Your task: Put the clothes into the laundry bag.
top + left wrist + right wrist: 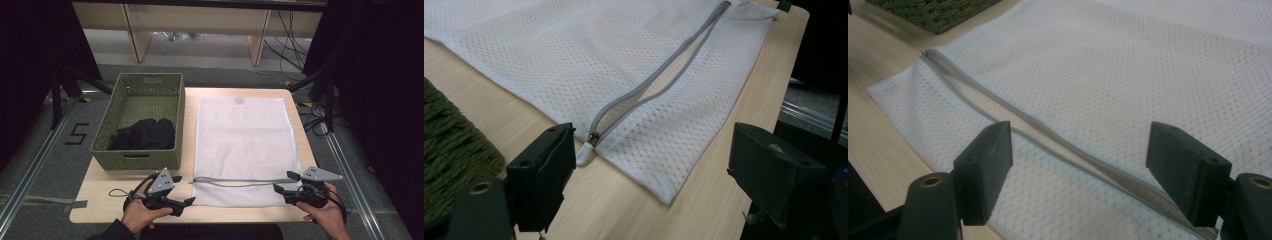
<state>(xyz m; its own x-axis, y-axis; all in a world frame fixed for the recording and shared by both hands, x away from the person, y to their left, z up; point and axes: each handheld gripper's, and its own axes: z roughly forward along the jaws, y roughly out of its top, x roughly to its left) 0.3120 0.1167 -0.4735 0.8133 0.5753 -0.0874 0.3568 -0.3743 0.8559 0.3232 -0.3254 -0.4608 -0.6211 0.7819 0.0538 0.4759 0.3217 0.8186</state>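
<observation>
At the near edge of the pale wooden table (100, 200), two hand-held grippers flank a white mesh laundry bag (245, 135), both released.

Nearest, the left gripper (186, 204) sits at the bag's near left corner, its black jaws spread wide and empty; in the left gripper view its grey zipper pull (593, 137) lies just ahead of the jaws on the table. The right gripper (280, 191) rests at the bag's near right corner, jaws likewise apart, straddling the grey zipper (1058, 135) without pressing it. The zipper runs across the bag's near end, partly gaping. Farther left, beside the bag, stands an olive woven basket (142, 85) holding a crumpled black cloth (145, 134).
</observation>
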